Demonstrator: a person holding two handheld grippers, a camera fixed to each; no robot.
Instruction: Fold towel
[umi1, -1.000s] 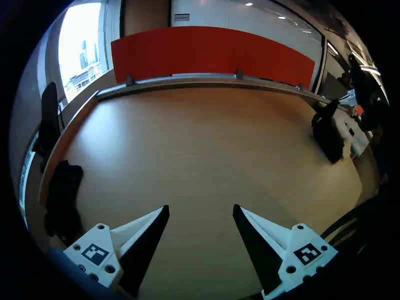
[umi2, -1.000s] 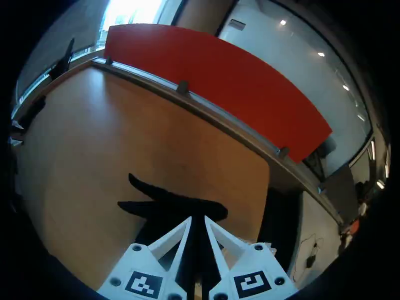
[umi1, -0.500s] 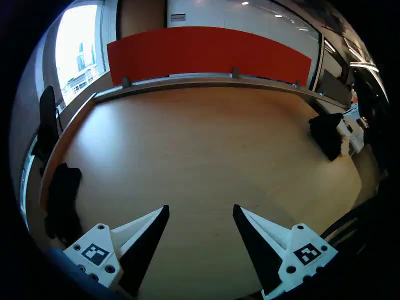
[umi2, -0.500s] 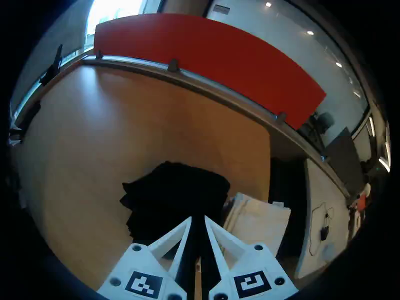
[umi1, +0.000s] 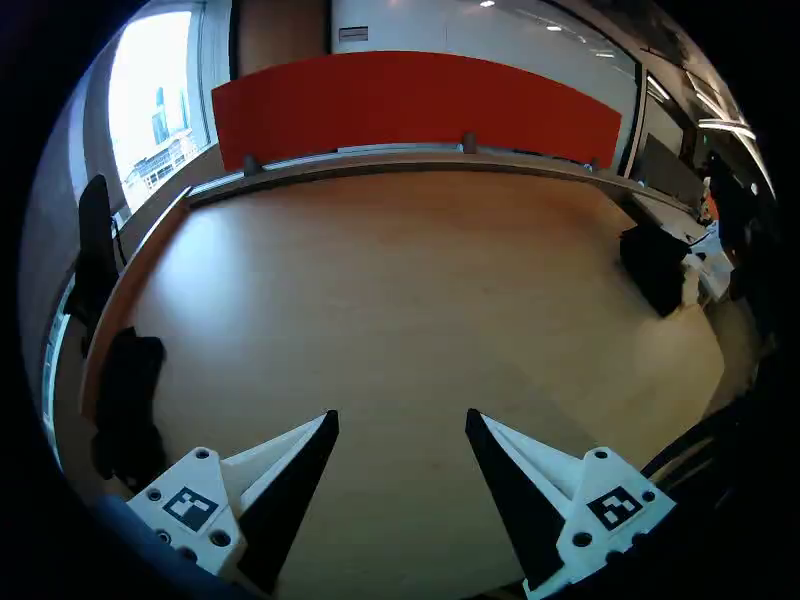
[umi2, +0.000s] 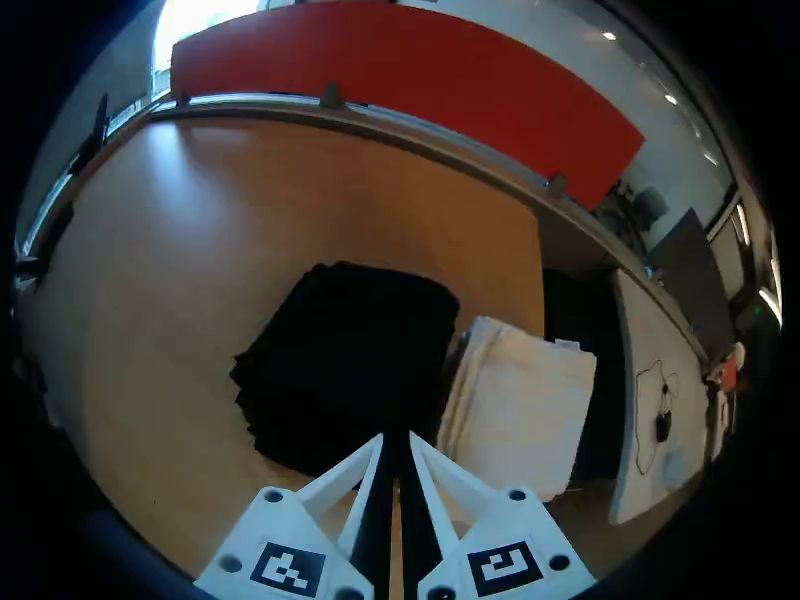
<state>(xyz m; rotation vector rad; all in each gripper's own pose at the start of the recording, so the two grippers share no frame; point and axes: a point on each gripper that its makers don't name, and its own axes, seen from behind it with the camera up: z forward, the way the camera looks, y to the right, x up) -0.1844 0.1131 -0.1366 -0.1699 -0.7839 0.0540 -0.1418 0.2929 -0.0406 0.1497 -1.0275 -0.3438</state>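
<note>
A black folded towel (umi2: 350, 365) lies flat on the wooden table (umi2: 180, 280), and a folded white towel (umi2: 525, 400) sits against its right side. My right gripper (umi2: 395, 440) hovers over the black towel's near edge with its fingers shut and only a thin dark slit between them; no cloth visibly hangs from it. In the left gripper view my left gripper (umi1: 400, 420) stands open above bare table (umi1: 400, 300), nothing between its fingers. From there the black towel (umi1: 652, 268) is small at the far right, with the white towel (umi1: 692, 285) just behind it.
A red partition (umi1: 420, 100) on a grey rail runs along the table's far edge. Dark chairs (umi1: 125, 395) stand off the left edge by the window. A white desk (umi2: 655, 400) with a cable is beyond the right edge.
The right gripper has risen and drawn back from the black towel, which went from a thin edge-on shape to a full flat stack, and the white towel came into sight. The left gripper barely moved.
</note>
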